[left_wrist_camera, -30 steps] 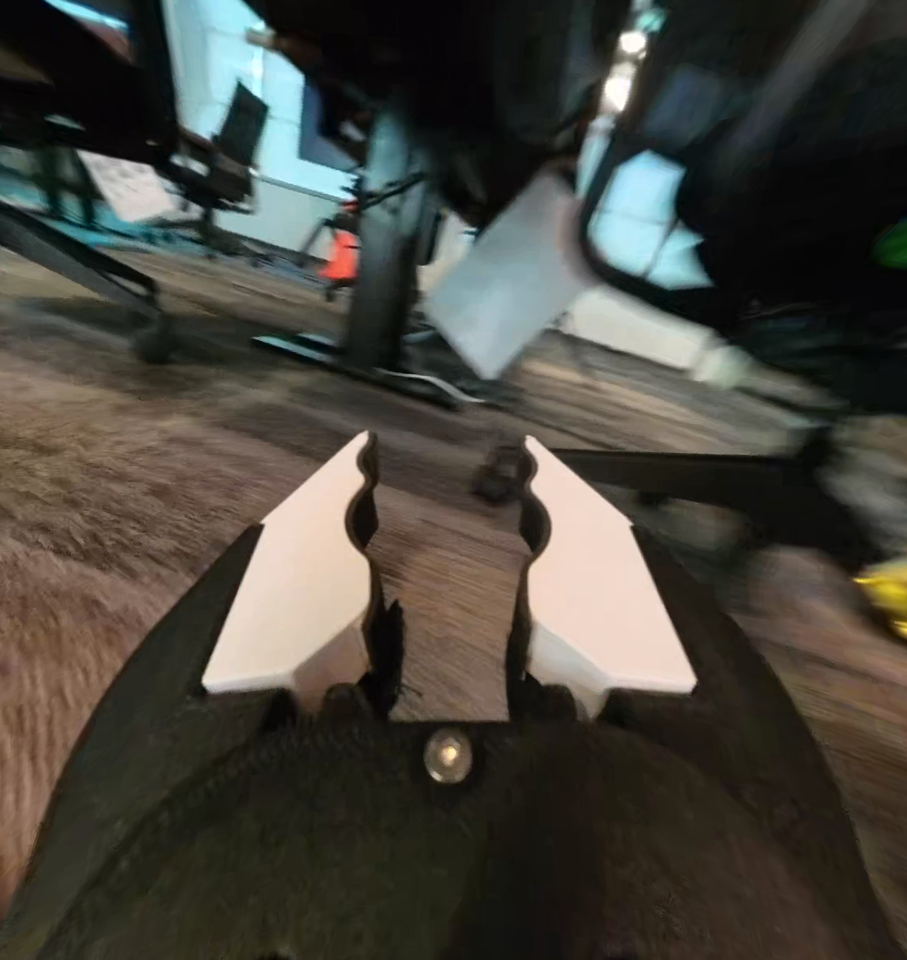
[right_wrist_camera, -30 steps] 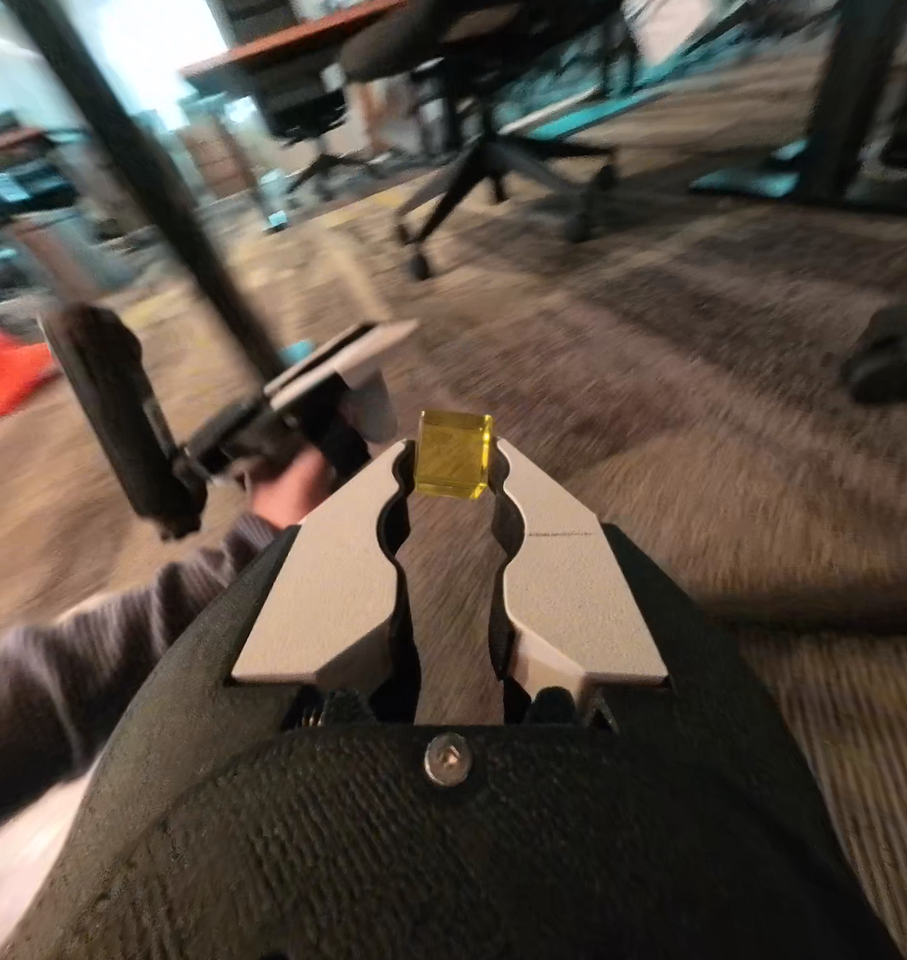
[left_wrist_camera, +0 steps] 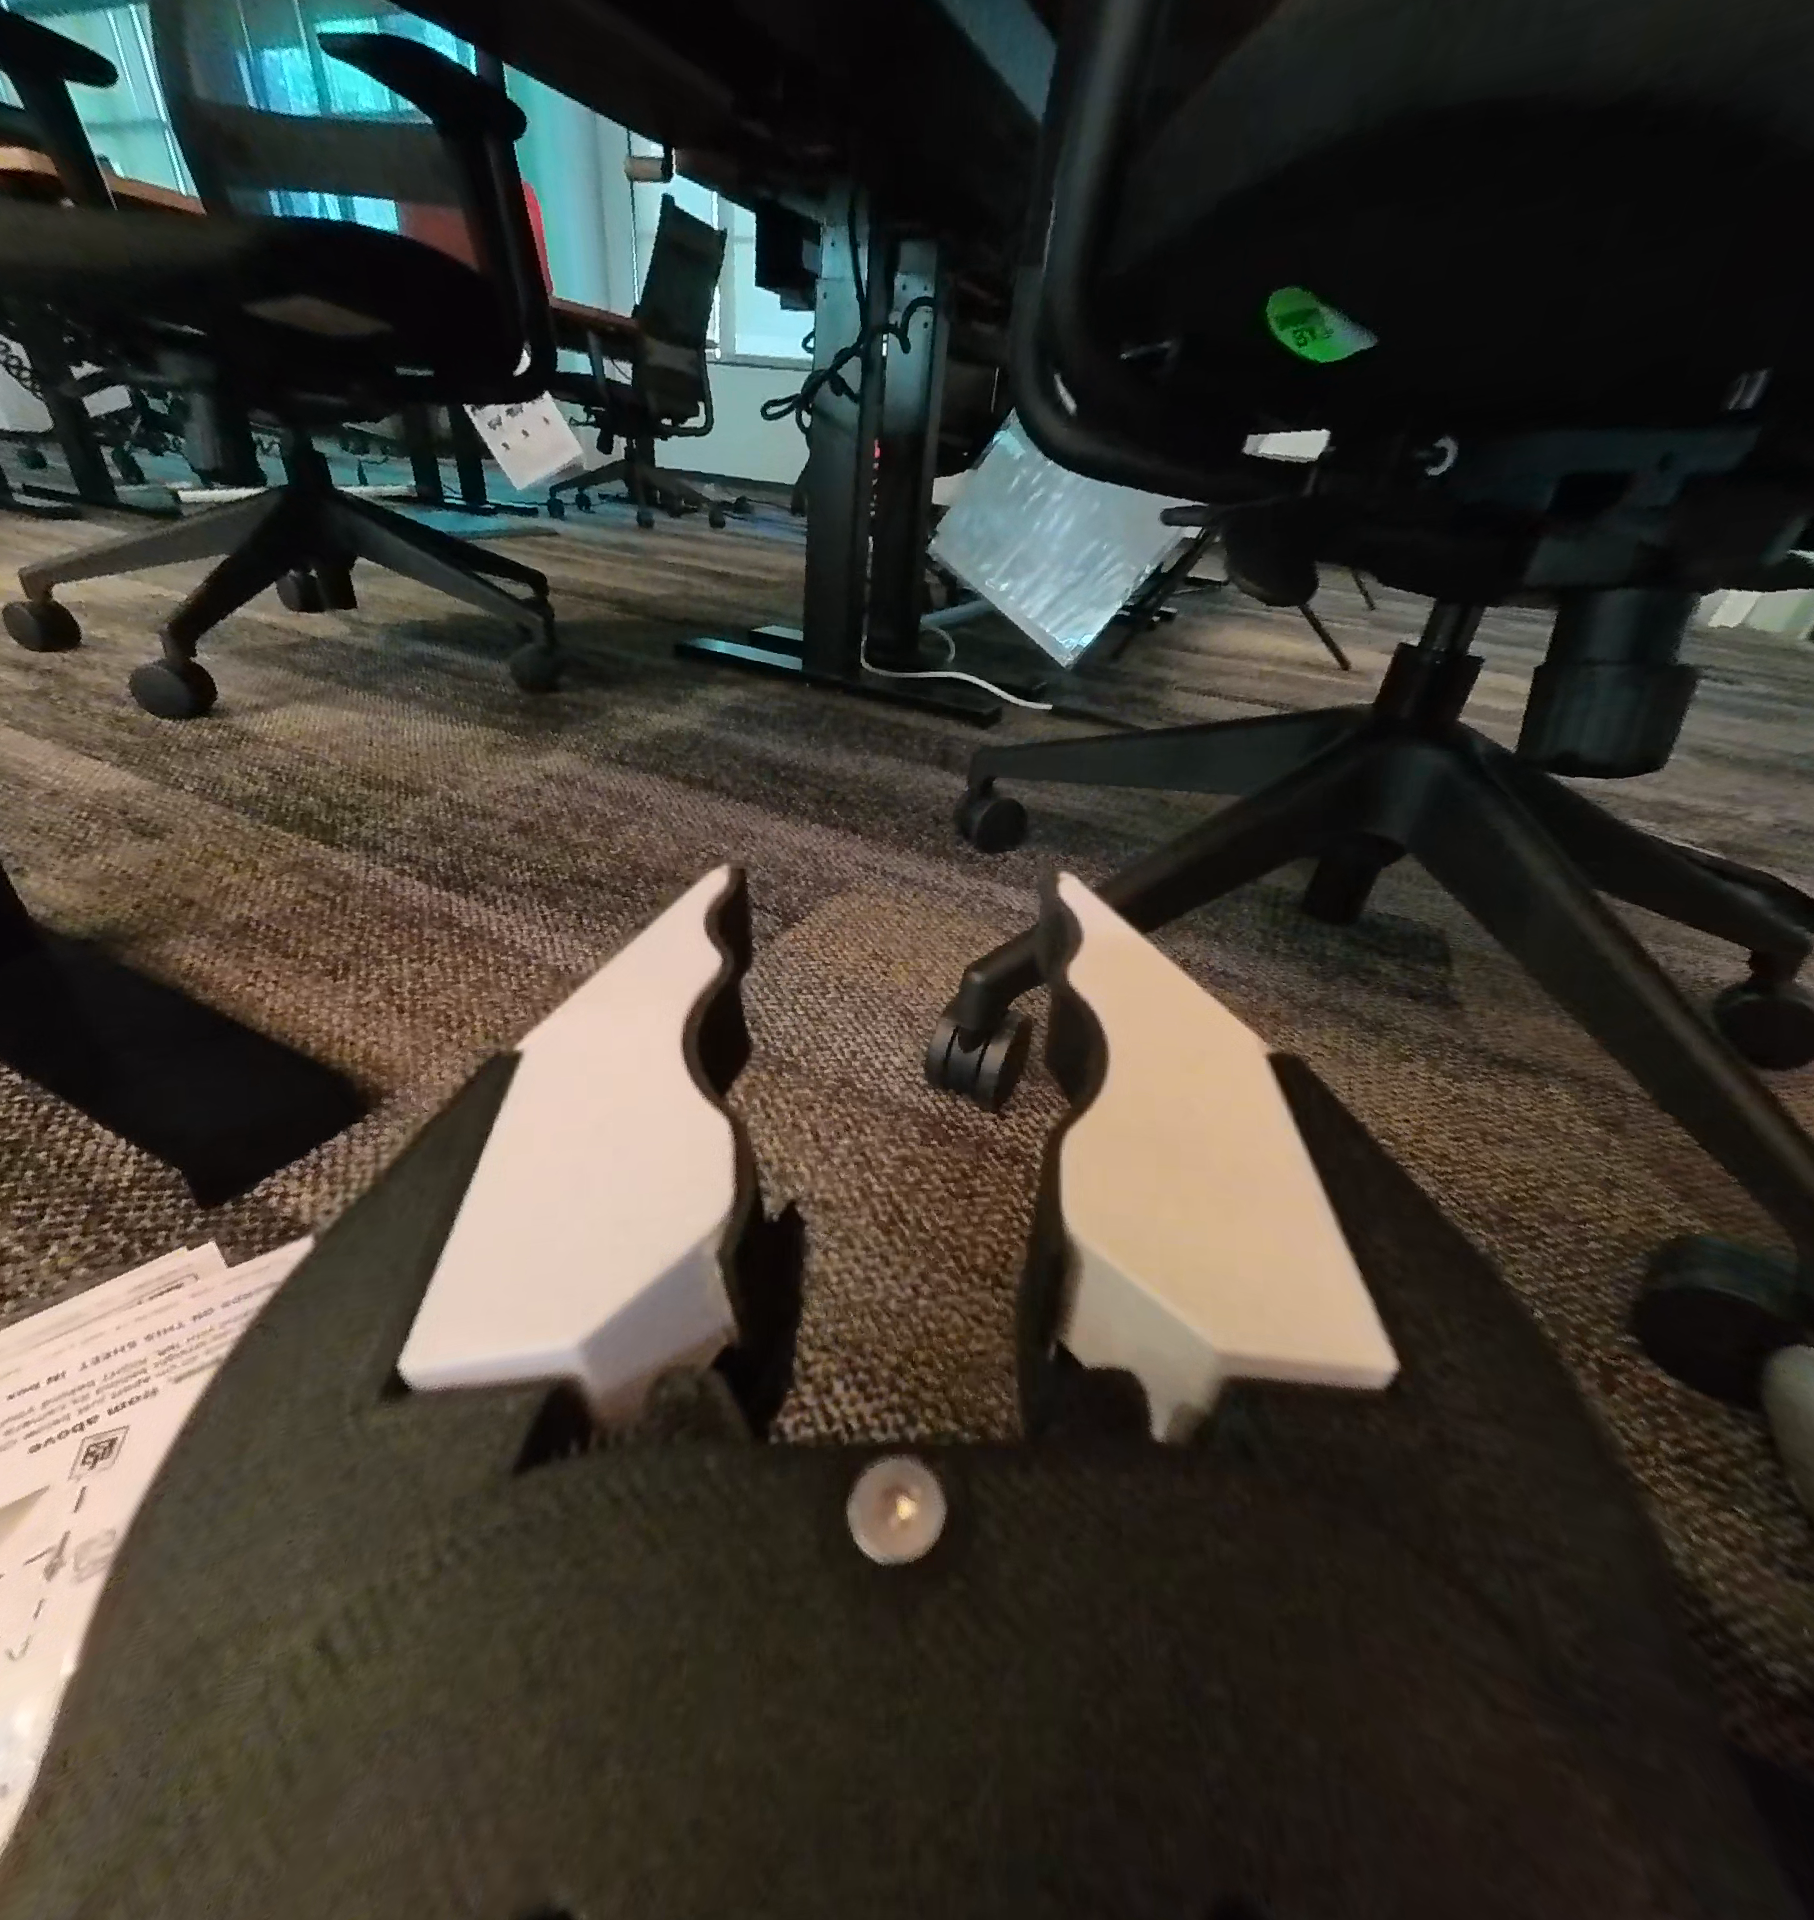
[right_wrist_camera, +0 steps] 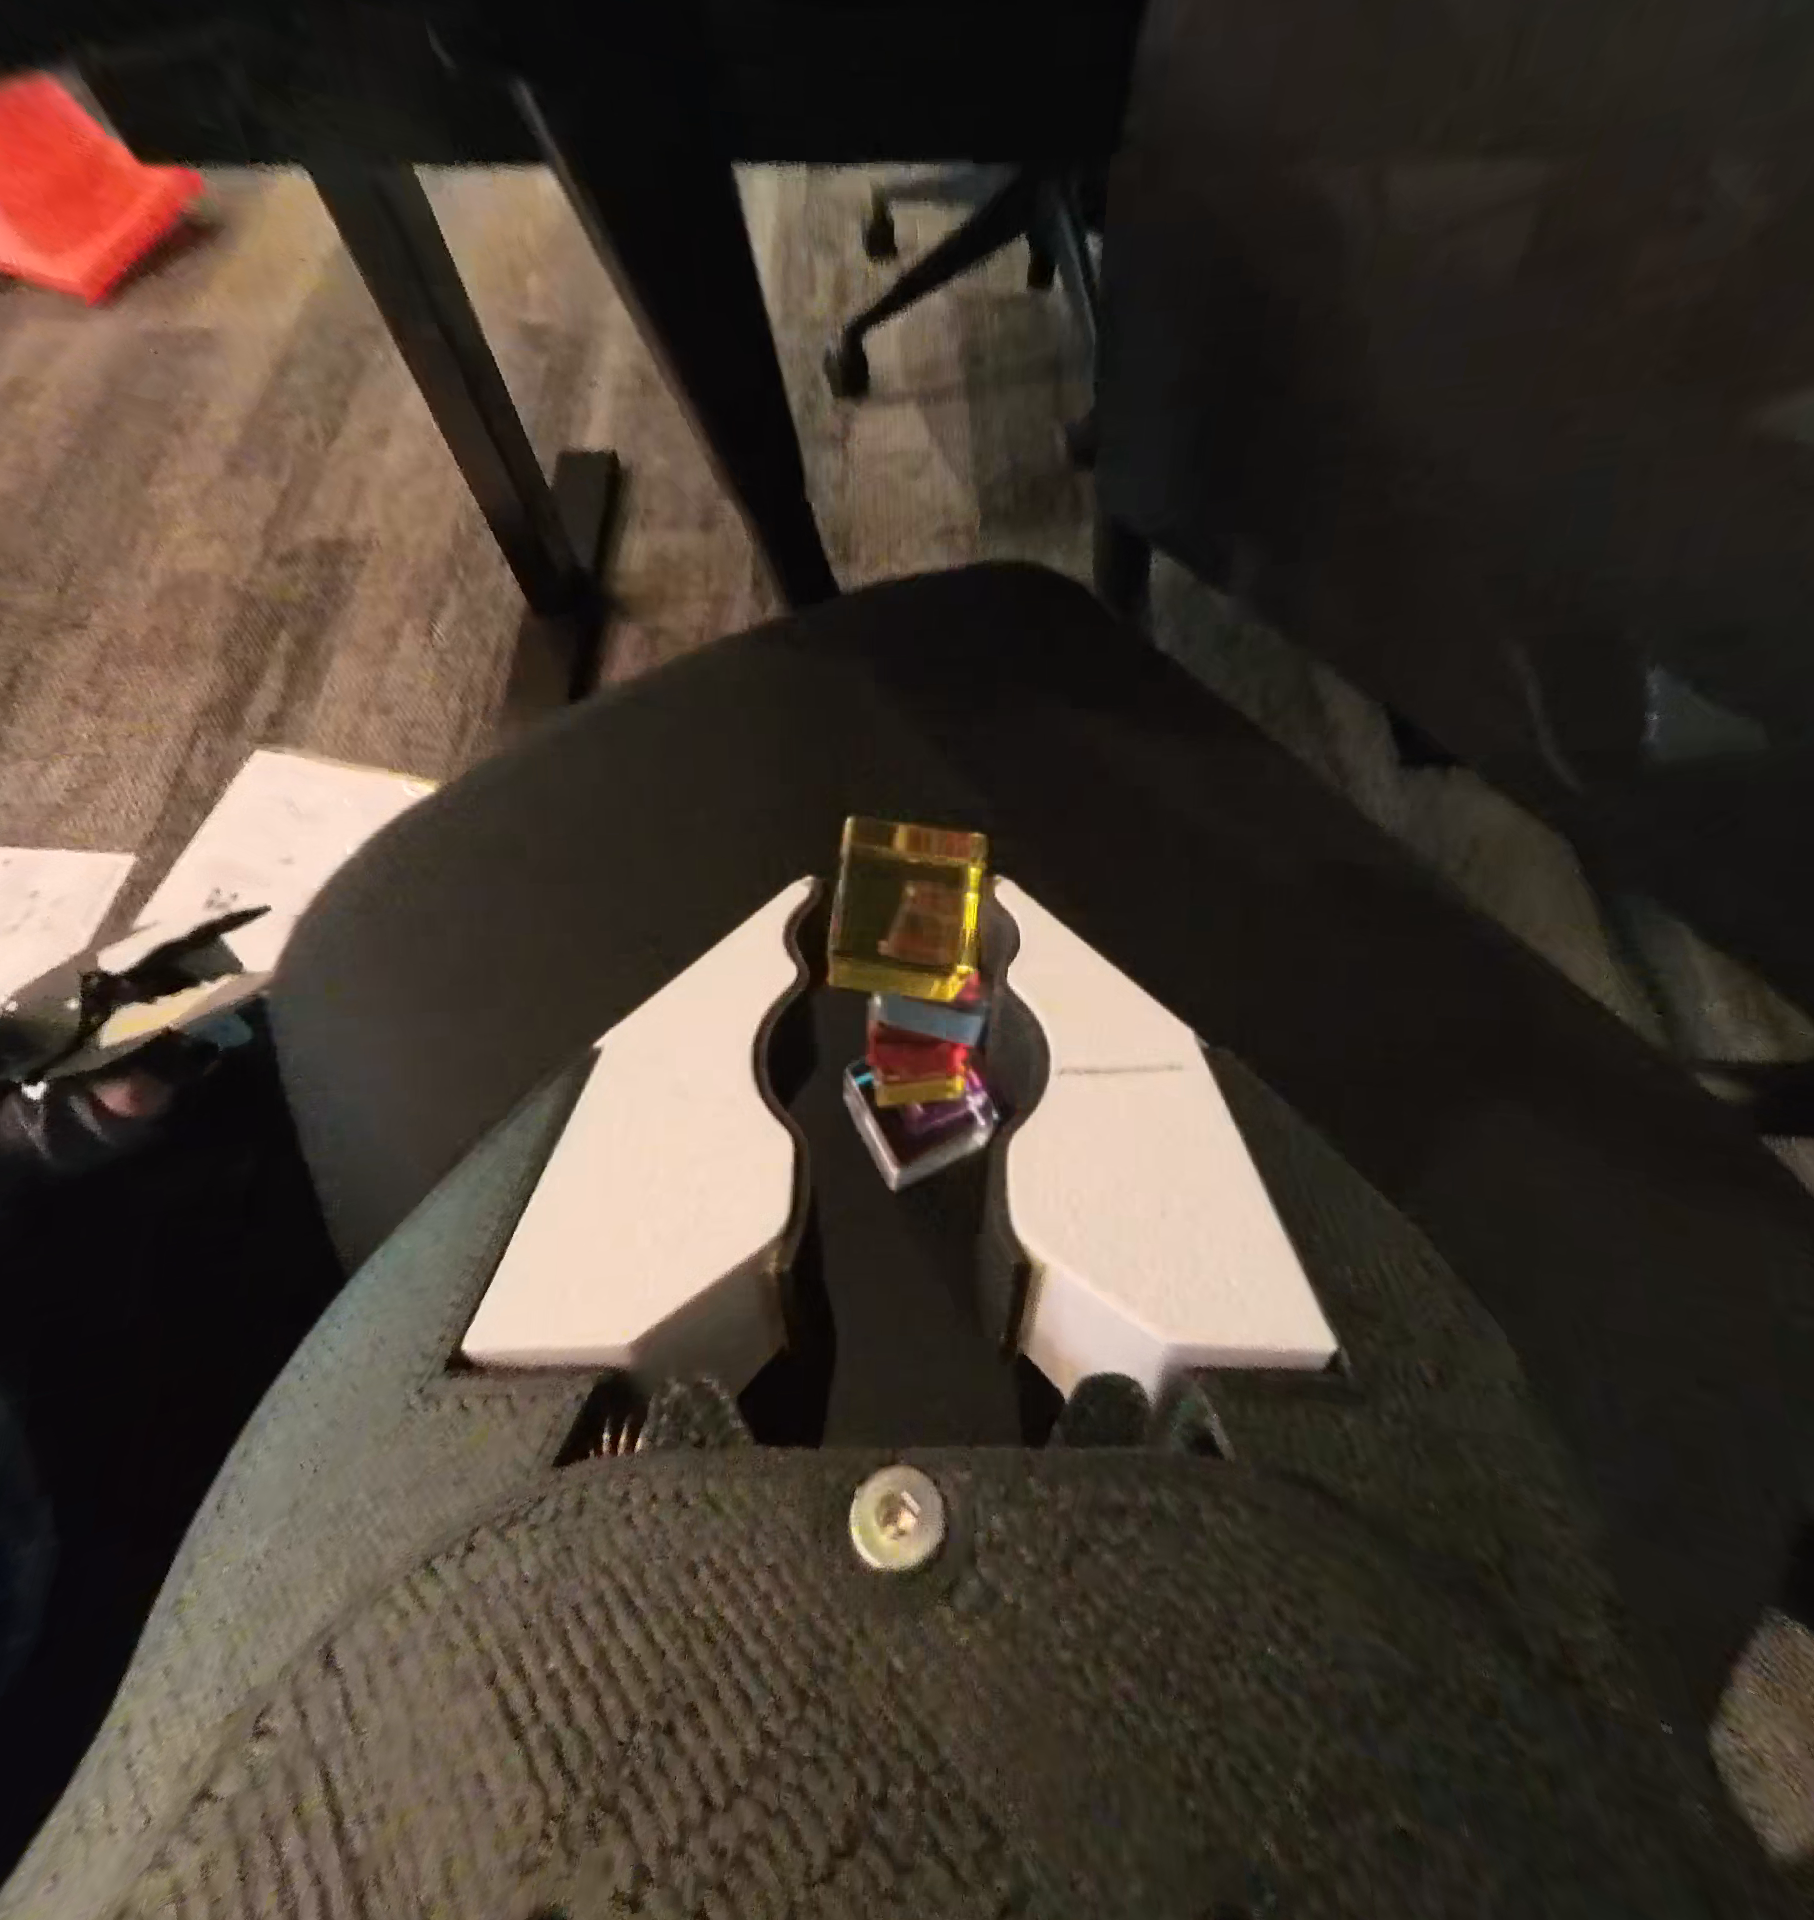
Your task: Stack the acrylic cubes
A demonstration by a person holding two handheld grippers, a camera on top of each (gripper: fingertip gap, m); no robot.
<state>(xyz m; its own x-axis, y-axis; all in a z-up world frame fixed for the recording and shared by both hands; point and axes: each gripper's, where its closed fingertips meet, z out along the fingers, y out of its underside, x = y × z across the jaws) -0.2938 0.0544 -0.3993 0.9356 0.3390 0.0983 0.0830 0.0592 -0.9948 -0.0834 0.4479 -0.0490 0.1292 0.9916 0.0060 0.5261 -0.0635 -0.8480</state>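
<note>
At centre frame the right gripper [right_wrist_camera: 908, 894] clamps a yellow cube [right_wrist_camera: 908, 904] directly above a stack of coloured cubes [right_wrist_camera: 924, 1091] on a black chair seat [right_wrist_camera: 570, 831], while the left gripper [left_wrist_camera: 892, 904] hangs empty and spread over carpet [left_wrist_camera: 467, 831].

Black claw [left_wrist_camera: 892, 904]; white fingers [left_wrist_camera: 612, 1143]; silver screw [left_wrist_camera: 895, 1522]

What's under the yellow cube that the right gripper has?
Below the yellow cube stands a stack of small coloured blocks on a dark chair seat: blue, red, yellow, purple. Whether cube and stack touch is hidden.
</note>
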